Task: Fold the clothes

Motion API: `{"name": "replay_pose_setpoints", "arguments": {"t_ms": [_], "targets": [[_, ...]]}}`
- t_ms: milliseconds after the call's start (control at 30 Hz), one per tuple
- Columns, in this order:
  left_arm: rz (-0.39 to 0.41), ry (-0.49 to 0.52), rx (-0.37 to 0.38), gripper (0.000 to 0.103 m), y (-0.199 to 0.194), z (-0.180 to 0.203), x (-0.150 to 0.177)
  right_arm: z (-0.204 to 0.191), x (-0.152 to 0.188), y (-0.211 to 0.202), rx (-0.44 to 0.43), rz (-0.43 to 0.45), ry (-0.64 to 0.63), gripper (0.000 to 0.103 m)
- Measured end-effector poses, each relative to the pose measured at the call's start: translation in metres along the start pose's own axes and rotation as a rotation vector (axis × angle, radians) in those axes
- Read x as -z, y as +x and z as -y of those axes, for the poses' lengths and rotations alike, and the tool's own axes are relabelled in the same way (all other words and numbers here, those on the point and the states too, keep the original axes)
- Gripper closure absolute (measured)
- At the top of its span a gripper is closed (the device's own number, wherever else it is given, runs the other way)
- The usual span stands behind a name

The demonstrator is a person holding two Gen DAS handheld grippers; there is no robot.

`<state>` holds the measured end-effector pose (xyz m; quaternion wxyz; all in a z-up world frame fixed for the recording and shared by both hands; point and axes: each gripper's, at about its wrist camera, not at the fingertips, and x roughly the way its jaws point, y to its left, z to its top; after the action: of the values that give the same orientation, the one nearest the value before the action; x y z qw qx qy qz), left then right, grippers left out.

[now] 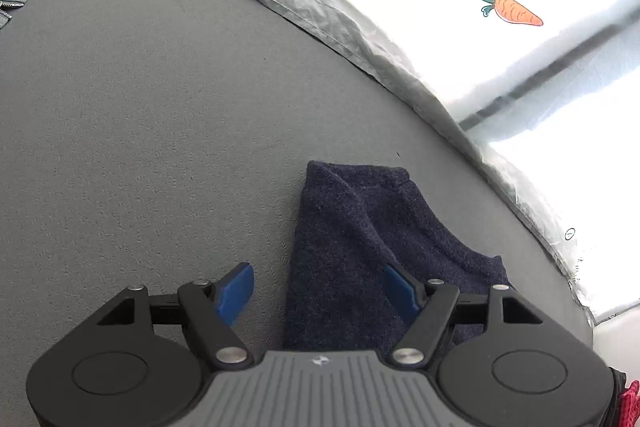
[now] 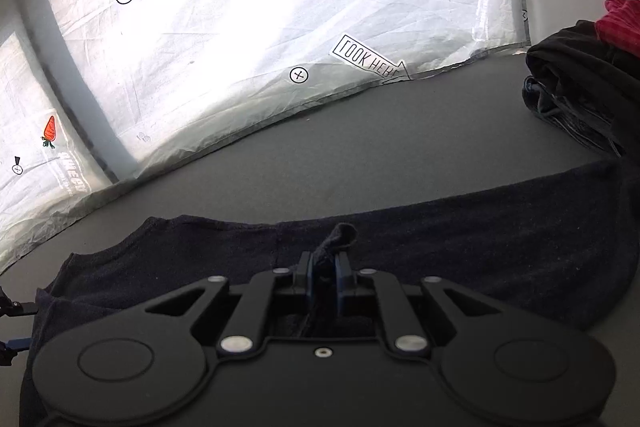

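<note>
Strong backlight pours through the white sheet (image 2: 280, 7) on my feeds and blows it out to glare. The grey worktop (image 1: 160, 107) stays evenly lit, shadows soft. The dark cloth (image 2: 440, 247) loses detail. Fisheye bends the edges; corners vignette black. Focus is fairly sharp.

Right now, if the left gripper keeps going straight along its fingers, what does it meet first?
Probably the navy garment: the open left gripper straddles its left edge, with bare grey mat beside it. How high it hovers is unclear.
</note>
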<state>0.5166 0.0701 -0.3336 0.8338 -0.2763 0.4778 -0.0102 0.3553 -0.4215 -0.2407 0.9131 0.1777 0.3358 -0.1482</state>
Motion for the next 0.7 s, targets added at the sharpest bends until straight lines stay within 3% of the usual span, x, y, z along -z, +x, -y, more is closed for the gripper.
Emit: {"name": "replay_pose_setpoints", "arguments": {"t_ms": [33,67,100,233,400,500,567,700], "targets": [[0.008,0.017,-0.014,0.045,0.003,0.006,0.001,0.001,-0.002,0.002,-0.008,0.002,0.019,0.092],[0.016,0.033,-0.029,0.061,0.005,0.011,0.001,0.001,-0.003,0.004,-0.015,0.005,0.038,0.092],[0.007,0.037,-0.023,0.091,0.008,0.015,0.002,0.003,-0.005,0.005,-0.021,0.008,0.059,0.092],[0.033,0.074,-0.032,0.093,0.005,0.032,0.0,0.009,-0.015,0.002,-0.014,0.036,0.081,0.093],[0.125,0.13,0.008,0.093,-0.022,0.052,-0.003,0.017,-0.041,-0.036,-0.021,0.211,0.135,0.094],[0.167,0.199,-0.043,0.08,-0.025,0.063,0.0,0.014,-0.053,-0.058,0.013,0.32,0.068,0.094],[0.136,0.239,-0.104,0.072,-0.014,0.066,0.003,0.014,-0.054,-0.049,0.101,0.312,-0.009,0.093],[0.096,0.216,-0.138,0.066,-0.014,0.057,0.015,0.036,-0.043,-0.003,0.305,0.125,-0.03,0.089]]}}
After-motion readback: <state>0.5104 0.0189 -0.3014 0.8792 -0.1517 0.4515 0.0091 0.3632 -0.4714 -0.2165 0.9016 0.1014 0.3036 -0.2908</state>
